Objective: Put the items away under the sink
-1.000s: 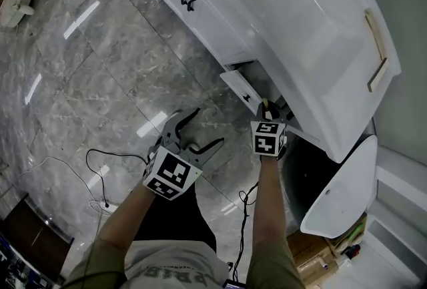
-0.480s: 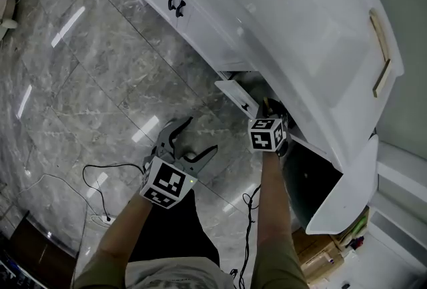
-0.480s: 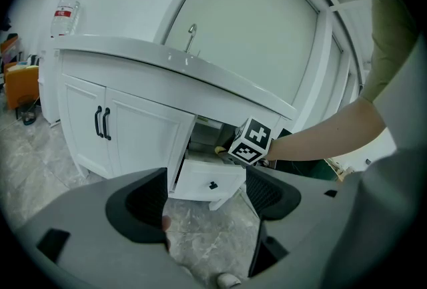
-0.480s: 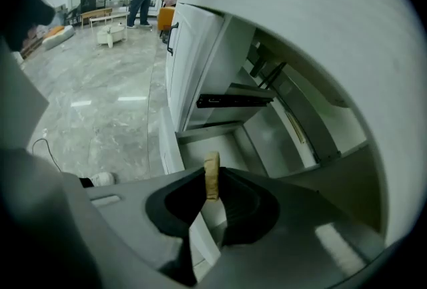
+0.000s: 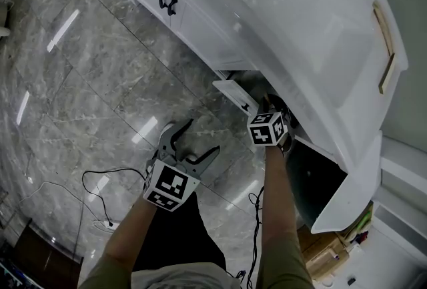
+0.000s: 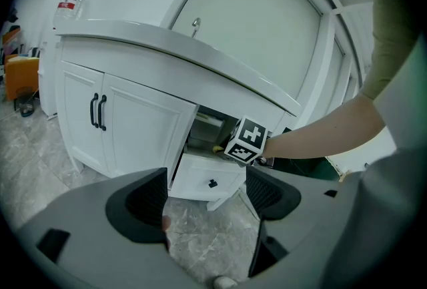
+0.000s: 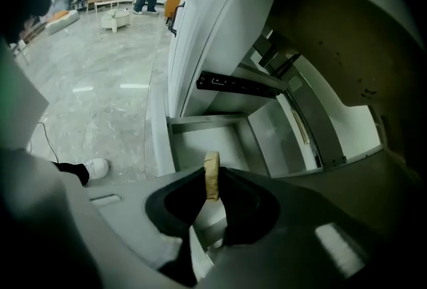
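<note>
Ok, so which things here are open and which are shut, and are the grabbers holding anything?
Drawer: pulled out, open.
Two left cabinet doors: shut.
Right cabinet door: swung open.
Left gripper: fingers apart, holding nothing.
Right gripper: fingers shut on a thin tan item, at the open drawer.

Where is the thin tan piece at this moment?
In the right gripper view, the thin tan piece is clamped between the jaws of the right gripper. It is held over the open white drawer beneath the sink counter.
</note>
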Demonstrator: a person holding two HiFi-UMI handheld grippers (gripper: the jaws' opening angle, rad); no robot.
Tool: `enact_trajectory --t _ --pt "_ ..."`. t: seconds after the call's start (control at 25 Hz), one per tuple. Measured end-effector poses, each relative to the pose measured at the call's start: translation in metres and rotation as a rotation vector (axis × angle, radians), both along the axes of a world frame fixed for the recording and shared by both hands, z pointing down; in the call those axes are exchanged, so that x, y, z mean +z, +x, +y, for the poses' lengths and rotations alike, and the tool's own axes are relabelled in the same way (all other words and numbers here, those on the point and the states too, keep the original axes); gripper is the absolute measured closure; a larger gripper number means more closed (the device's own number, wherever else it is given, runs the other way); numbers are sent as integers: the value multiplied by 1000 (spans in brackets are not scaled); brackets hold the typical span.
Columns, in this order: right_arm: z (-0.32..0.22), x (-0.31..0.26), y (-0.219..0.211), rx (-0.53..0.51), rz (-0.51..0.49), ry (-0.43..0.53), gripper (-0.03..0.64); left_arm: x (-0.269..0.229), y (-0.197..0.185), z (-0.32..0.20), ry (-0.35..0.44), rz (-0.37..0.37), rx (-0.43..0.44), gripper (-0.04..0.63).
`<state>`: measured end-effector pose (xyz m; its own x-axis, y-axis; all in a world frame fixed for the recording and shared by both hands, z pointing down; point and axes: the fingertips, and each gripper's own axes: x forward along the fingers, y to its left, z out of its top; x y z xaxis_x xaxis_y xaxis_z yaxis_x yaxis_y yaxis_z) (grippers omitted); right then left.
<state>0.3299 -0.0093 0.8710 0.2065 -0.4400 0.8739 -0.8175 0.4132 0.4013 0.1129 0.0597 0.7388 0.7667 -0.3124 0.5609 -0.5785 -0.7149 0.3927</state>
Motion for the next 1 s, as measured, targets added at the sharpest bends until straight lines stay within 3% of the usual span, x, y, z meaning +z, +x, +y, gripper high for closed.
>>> enact_trajectory --t 1.0 --pt "-7 21 16 -23 15 -79 561 8 10 -15 -14 -12 -8 243"
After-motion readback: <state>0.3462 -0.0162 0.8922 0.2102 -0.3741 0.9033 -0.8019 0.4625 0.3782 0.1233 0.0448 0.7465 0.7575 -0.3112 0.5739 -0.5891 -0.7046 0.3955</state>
